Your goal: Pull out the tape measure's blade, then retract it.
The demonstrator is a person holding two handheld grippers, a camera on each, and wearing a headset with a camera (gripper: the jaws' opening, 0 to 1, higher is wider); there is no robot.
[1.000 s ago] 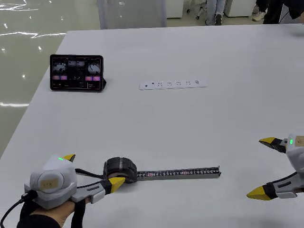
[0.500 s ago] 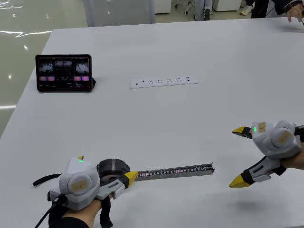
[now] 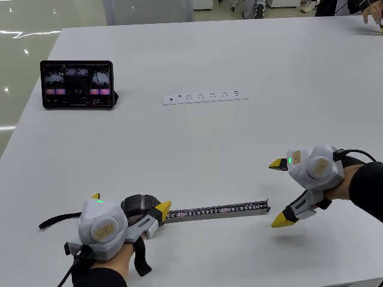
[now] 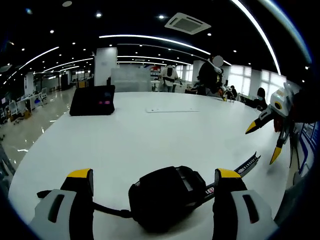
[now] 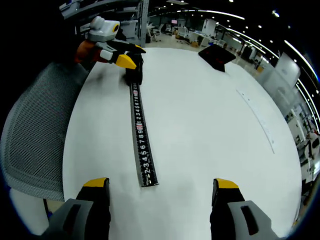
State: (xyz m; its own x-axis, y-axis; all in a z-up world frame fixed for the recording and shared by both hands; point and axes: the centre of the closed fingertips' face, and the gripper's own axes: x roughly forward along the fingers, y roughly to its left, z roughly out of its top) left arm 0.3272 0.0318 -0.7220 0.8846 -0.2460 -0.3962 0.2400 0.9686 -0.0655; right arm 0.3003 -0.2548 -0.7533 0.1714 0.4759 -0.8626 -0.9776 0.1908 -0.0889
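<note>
Lying at the lower left of the head view, the tape sits between the wide-apart jaws of the left gripper, its blade drawn out rightward along the table; the right gripper hovers wide open just past the blade's tip

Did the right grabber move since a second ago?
Yes. Judged against the blade lying still on the table, the right gripper has moved in toward the blade's free end.

Head view: looked down over the whole table. Gripper views: skimmed low, faced each other along the blade.
</note>
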